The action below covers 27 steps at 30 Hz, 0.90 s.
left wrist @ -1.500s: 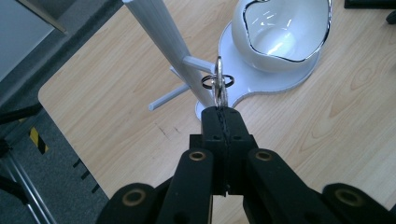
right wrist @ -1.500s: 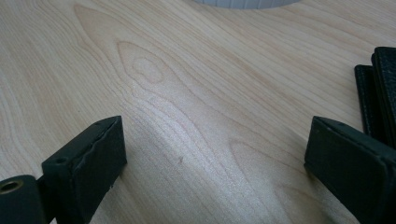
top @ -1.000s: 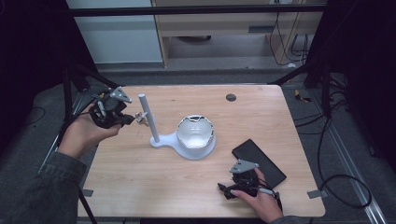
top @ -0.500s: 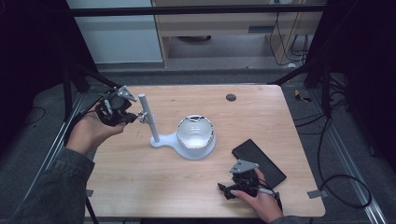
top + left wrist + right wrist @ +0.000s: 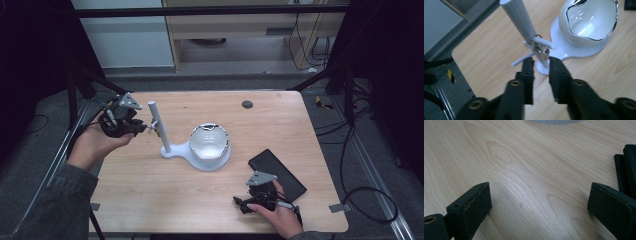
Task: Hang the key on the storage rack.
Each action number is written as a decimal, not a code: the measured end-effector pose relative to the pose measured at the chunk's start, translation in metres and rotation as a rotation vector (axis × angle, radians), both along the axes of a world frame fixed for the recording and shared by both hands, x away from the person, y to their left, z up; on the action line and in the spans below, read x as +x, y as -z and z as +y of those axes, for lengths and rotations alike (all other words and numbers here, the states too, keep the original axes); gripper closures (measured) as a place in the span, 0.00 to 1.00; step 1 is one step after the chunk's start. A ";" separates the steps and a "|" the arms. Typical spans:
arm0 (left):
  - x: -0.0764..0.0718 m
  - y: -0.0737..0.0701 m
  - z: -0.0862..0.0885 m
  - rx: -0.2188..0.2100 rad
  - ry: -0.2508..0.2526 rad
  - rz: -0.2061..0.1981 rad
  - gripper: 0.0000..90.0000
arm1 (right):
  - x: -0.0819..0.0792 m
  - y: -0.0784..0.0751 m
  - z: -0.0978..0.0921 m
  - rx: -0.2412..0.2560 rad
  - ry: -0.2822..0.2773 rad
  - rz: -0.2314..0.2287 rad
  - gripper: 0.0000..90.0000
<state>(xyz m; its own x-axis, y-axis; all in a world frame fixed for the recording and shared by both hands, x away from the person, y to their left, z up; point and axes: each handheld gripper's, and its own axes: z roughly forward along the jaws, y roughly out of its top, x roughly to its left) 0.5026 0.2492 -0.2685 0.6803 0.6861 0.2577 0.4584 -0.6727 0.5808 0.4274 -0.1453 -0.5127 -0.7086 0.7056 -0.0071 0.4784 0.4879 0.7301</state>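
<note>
A white stand has an upright post (image 5: pixel 159 127) with short side pegs (image 5: pixel 545 43) and a white bowl (image 5: pixel 209 142) on its flat base. A small metallic ring piece (image 5: pixel 542 49) hangs from one peg against the post. My left gripper (image 5: pixel 142 128) is held in a hand just left of the post. In the left gripper view, the left gripper (image 5: pixel 541 61) has its jaws a narrow gap apart just below the hanging piece, with nothing between them. My right gripper (image 5: pixel 240 205) rests near the table's front edge. In the right gripper view, that gripper (image 5: pixel 539 202) stands wide open over bare wood.
A black flat case (image 5: pixel 277 172) lies at the right, just behind the right gripper, and its edge (image 5: pixel 627 162) is beside the right jaw. A small dark round disc (image 5: pixel 247 104) sits near the table's far edge. Dark floor and frame legs surround the table.
My left gripper edged right toward the post, then drew back a little. The right gripper and the case have not moved.
</note>
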 end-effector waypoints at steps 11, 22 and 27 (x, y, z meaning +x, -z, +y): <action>-0.061 0.020 0.003 -0.086 0.053 -0.099 0.38 | -0.008 -0.008 -0.003 0.011 -0.043 -0.043 0.06; -0.081 0.072 -0.032 -0.206 0.137 -0.040 0.17 | -0.021 -0.030 -0.030 0.033 0.011 -0.141 0.19; -0.077 0.098 -0.056 -0.233 0.175 0.020 0.15 | -0.020 -0.033 -0.041 0.029 0.061 -0.152 0.25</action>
<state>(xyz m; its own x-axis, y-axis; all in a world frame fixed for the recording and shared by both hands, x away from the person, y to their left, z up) 0.4254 0.1933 -0.3668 0.7966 0.5974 0.0921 0.3603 -0.5916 0.7212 0.4077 -0.1867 -0.4795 -0.6567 0.7487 -0.0906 0.3892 0.4393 0.8096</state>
